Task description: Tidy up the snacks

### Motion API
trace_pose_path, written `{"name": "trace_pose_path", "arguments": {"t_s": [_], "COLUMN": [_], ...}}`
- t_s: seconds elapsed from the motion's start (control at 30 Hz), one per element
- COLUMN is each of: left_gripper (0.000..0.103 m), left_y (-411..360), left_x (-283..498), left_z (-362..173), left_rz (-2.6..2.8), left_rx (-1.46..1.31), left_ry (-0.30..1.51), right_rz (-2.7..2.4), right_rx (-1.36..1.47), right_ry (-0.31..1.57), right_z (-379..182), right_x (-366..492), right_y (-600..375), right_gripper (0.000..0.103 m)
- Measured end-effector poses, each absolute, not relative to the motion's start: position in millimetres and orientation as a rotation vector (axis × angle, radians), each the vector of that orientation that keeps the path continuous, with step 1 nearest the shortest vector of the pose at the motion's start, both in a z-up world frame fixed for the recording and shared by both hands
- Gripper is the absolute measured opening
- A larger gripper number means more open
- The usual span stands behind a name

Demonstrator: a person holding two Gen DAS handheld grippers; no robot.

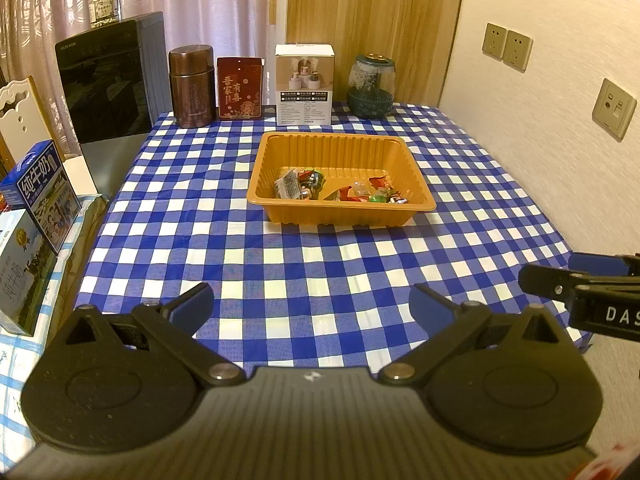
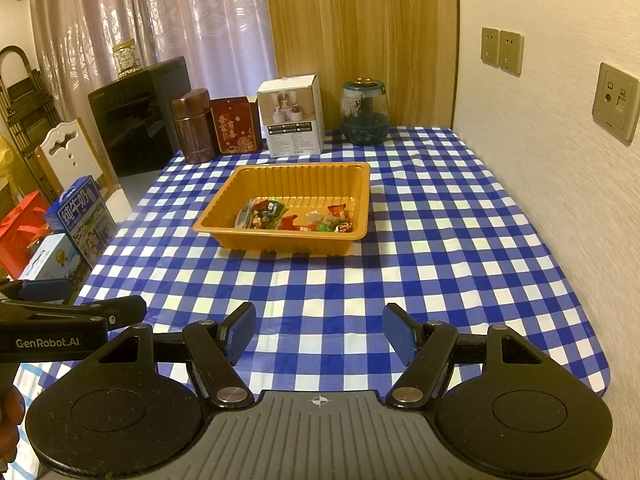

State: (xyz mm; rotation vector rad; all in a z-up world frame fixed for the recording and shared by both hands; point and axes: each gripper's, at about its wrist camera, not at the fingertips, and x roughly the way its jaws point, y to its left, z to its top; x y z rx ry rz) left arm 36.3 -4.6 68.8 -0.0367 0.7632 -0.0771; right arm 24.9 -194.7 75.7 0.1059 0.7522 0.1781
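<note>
Small room: pale curtain and wood panel behind, white wall with sockets to the right. Table (image 1: pixel 320 264) under blue-and-white check cloth, filling most of both views. Along the far edge, left to right: brown canister (image 1: pixel 192 85), red packet (image 1: pixel 239 89), white box (image 1: pixel 304 84), teal glass jar (image 1: pixel 371 85). Off the left edge, a black appliance (image 1: pixel 116 80) and milk cartons (image 1: pixel 38 196).

Orange tray (image 1: pixel 340 148) near the table's middle, closer to the far edge. Wrapped snacks (image 1: pixel 340 190) heaped against the tray's near wall, in two loose clusters; none visible on the cloth outside it.

Left gripper (image 1: pixel 311 306) above the near edge, jaws spread wide, holding nothing. Right gripper (image 2: pixel 319 334) likewise over the near edge, jaws apart, empty, just beside the left one.

Judged risks from here:
- Light plastic tray, likely to slide or tip on the slick cloth if nudged by a finger.
- Small, crinkly wrappers, prone to slipping from the pads or coming up two at a time.
- Cloth liable to bunch and drag the tray if snagged.
- Grippers close together, so a collision if both reach in at once.
- Exact count and kinds of snacks too small to tell.
</note>
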Motion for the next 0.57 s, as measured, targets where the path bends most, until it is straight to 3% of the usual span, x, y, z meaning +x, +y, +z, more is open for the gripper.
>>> {"name": "trace_pose_path", "arguments": {"t_s": [0.57], "left_gripper": [0.103], "left_y": [-8.0], "left_x": [37.5], "left_z": [69.9], "left_rz": [-0.086], "left_rx": [-0.046], "left_ry": [0.748], "right_rz": [0.177], "right_rx": [0.107], "right_ry": [0.752], "right_z": [75.2], "right_x": [26.4], "right_y": [-197.8], "right_gripper": [0.070]}}
